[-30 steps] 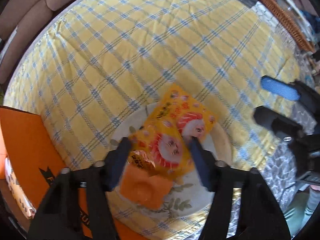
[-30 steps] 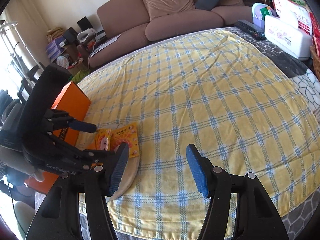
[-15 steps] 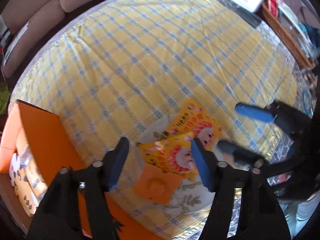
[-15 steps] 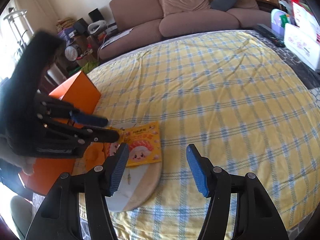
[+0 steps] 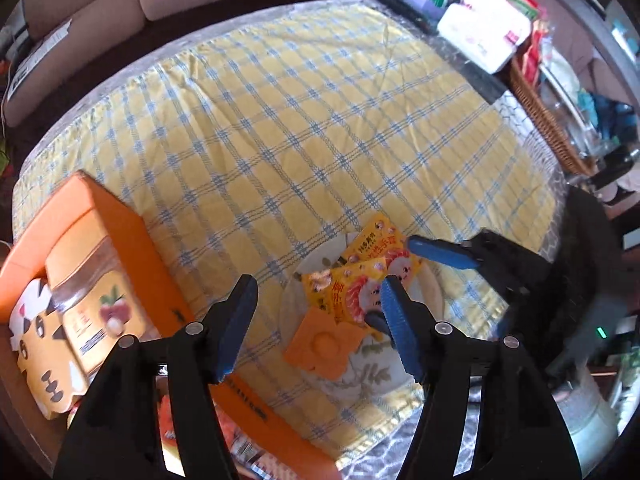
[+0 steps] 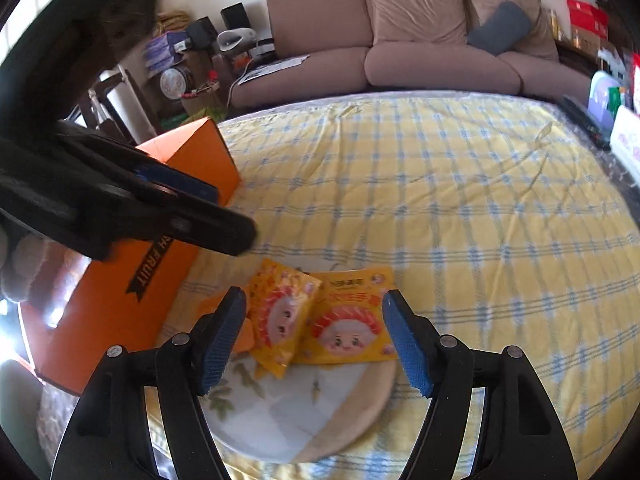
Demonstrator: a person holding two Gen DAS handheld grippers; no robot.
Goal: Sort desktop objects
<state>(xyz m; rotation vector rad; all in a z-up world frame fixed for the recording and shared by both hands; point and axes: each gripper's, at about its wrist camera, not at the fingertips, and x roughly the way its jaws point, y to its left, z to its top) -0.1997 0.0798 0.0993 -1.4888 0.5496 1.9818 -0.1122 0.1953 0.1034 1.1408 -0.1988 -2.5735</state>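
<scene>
While left gripper [image 5: 316, 320] rose, packets [image 6: 320, 320] stayed.

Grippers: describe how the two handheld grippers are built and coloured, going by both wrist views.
Both look alike. The left gripper and right gripper each have two black plastic fingers with round silver bolt heads and flat blue ribbed pads. Seen from the left wrist, the right gripper's body is a bulky black housing with a small green light. No cables or sleeves show.
</scene>
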